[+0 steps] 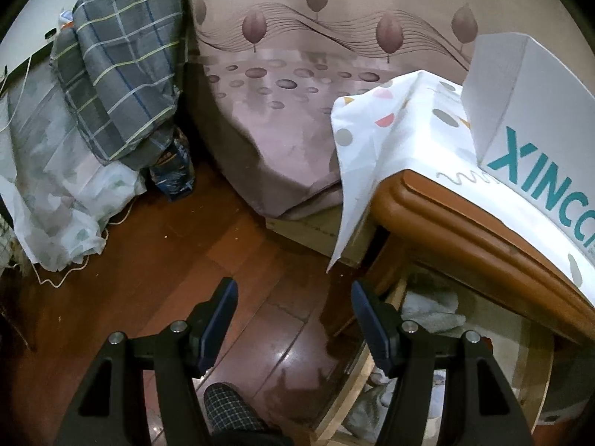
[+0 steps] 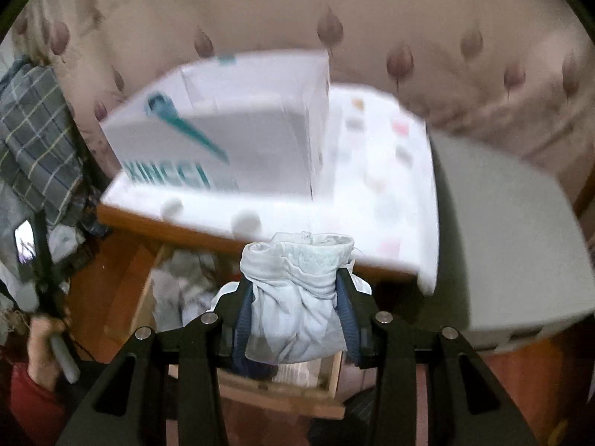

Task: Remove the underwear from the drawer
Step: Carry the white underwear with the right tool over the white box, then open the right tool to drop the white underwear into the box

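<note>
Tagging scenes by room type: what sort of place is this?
Most likely a bedroom: a bed with a patterned sheet, a wooden nightstand with its drawer open, and piled plaid bedding.

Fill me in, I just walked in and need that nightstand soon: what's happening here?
A person is pulling underwear from the open drawer of the wooden nightstand. The right gripper is shut on a bunched pale blue pair of underwear, held above the drawer, where more laundry remains. The left gripper hangs open and empty over the wood floor beside the drawer. A white box sits on the nightstand's cloth-covered top.
</note>
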